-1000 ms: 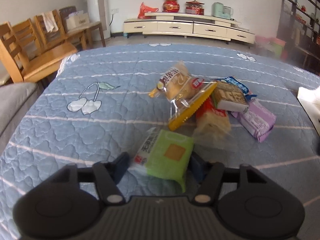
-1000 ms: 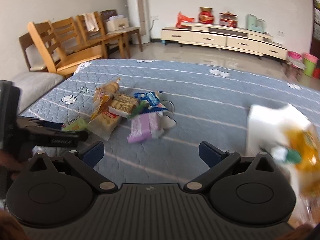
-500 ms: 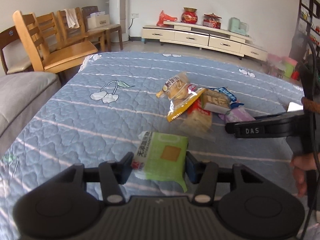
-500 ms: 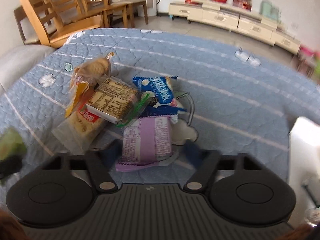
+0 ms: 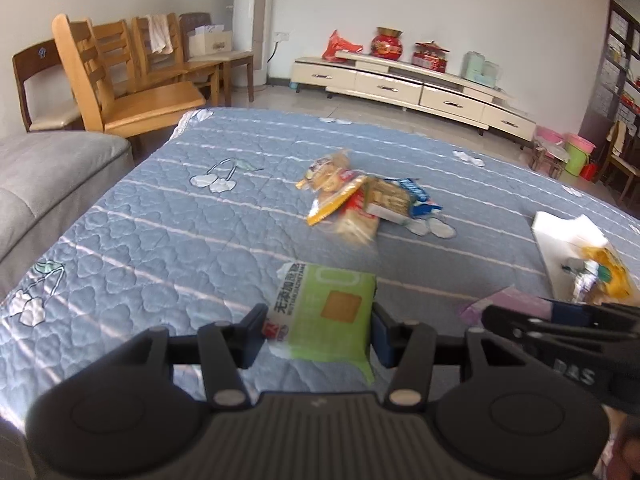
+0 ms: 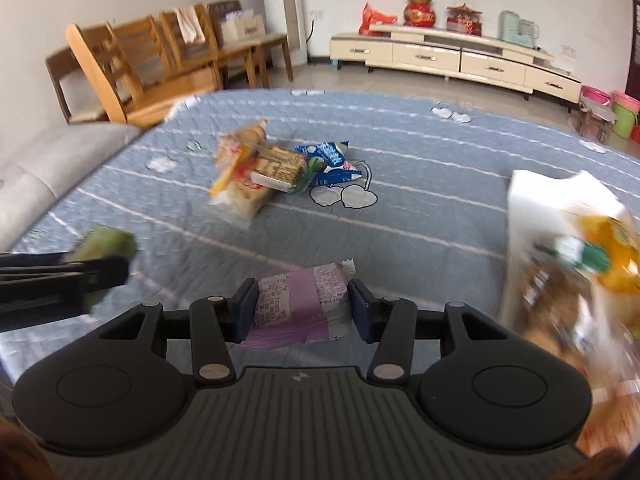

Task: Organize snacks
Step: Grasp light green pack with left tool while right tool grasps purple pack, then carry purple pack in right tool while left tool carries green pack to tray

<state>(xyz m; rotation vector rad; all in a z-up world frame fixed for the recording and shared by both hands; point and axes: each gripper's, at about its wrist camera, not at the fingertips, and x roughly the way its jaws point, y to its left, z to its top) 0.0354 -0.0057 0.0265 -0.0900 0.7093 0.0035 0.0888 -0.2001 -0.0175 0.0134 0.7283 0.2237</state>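
Note:
My left gripper (image 5: 318,326) is shut on a green snack packet (image 5: 326,312) and holds it above the blue quilt (image 5: 160,240). My right gripper (image 6: 303,306) is shut on a purple snack packet (image 6: 300,304), lifted off the quilt. The purple packet also shows in the left wrist view (image 5: 508,302), and the green packet in the right wrist view (image 6: 104,242). A pile of several snacks (image 6: 276,176) lies mid-quilt, also seen in the left wrist view (image 5: 360,200). A white box (image 6: 536,216) at the right holds snacks, among them a yellow bag (image 6: 612,252).
A grey sofa (image 5: 44,184) borders the quilt on the left. Wooden chairs (image 5: 120,80) stand behind it. A low cream cabinet (image 5: 408,84) runs along the far wall. Pink and green buckets (image 5: 572,152) stand at far right.
My right gripper closed on the purple packet and lifted it away from the pile toward the white box. My left gripper pulled back and up with the green packet.

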